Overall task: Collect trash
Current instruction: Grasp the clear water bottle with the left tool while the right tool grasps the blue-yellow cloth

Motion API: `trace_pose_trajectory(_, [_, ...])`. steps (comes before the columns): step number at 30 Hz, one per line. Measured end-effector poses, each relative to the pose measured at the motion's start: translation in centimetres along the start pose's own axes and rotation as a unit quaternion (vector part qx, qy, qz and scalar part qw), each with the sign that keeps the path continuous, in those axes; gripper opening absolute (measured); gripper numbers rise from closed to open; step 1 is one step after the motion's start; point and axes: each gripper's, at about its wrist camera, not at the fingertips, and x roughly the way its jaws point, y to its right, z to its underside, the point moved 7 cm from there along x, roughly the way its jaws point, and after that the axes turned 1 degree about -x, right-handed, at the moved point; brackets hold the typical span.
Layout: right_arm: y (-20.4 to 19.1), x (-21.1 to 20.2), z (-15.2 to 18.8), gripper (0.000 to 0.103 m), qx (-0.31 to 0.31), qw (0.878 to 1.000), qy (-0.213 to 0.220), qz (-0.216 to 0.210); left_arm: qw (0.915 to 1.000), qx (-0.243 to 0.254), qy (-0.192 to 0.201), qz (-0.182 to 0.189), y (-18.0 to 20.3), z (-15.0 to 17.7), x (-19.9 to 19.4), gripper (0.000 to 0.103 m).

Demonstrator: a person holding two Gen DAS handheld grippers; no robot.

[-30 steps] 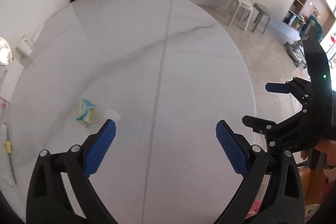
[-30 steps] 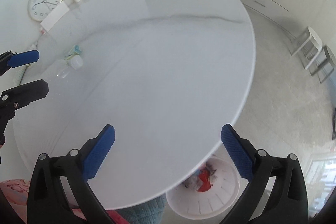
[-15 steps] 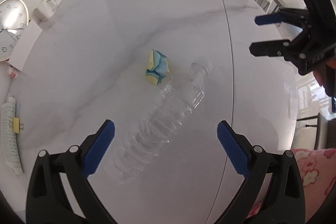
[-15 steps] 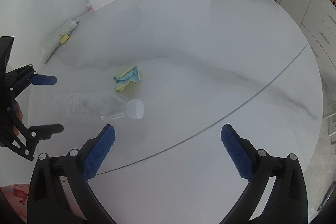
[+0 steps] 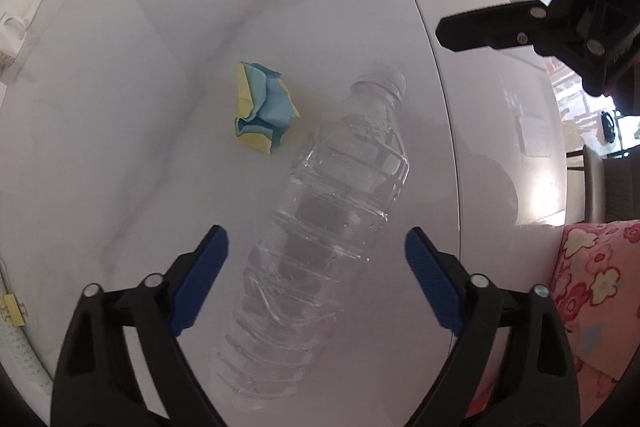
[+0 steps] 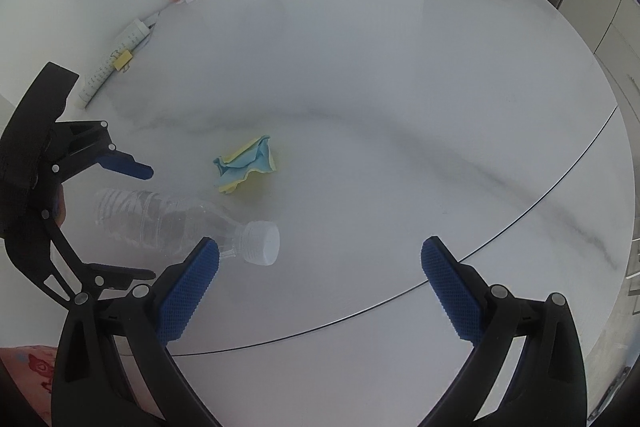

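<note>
A clear plastic bottle point(image 5: 320, 223) lies on its side on the white marble table point(image 5: 132, 99), well in from the edges, with crumpled blue-and-yellow paper point(image 5: 262, 107) just beside its neck. The left gripper point(image 5: 316, 259) straddles the bottle, jaws just narrowing, pads not yet touching. The right gripper point(image 6: 320, 275) hangs spread and empty near the cap point(image 6: 262, 242).

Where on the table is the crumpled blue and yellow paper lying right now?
In the left wrist view the crumpled paper lies on the white table, just left of the plastic bottle's neck, clear of both grippers.
</note>
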Motion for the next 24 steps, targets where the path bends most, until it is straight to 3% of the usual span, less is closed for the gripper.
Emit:
trace_pose_trajectory(2, [0.4,0.1,0.0,0.1,0.004,1.0,-0.002,0.002,0.9998,0.018,-0.01,-0.003,0.4,-0.1,0.7,0.066])
trace_pose_trajectory(8, [1.1,0.5,0.0,0.1,0.015,1.0,-0.006,0.006,0.9997,0.023,0.002,0.003,1.4,-0.3,1.2,0.065])
trace_pose_trajectory(12, [0.9,0.6,0.0,0.1,0.015,1.0,-0.006,0.003,0.9998,-0.011,0.017,0.009,1.9,1.2,1.2,0.064])
trace_pose_trajectory(16, [0.2,1.0,-0.3,0.1,0.007,1.0,-0.009,0.0,0.9956,-0.086,0.035,0.011,1.5,3.5,1.2,0.064])
trace_pose_trajectory(20, [-1.5,2.4,-0.9,0.1,-0.003,1.0,-0.012,-0.007,0.9805,-0.188,0.056,0.0,-0.3,6.2,0.9,0.064])
trace_pose_trajectory(23, [-3.4,4.0,-1.5,0.1,-0.011,0.999,-0.018,-0.025,0.9601,-0.269,0.074,-0.013,-1.3,7.9,0.5,0.064])
trace_pose_trajectory(24, [-4.1,4.6,-1.7,0.1,-0.017,0.999,-0.019,-0.029,0.9498,-0.302,0.08,-0.011,-1.8,8.7,0.4,0.064])
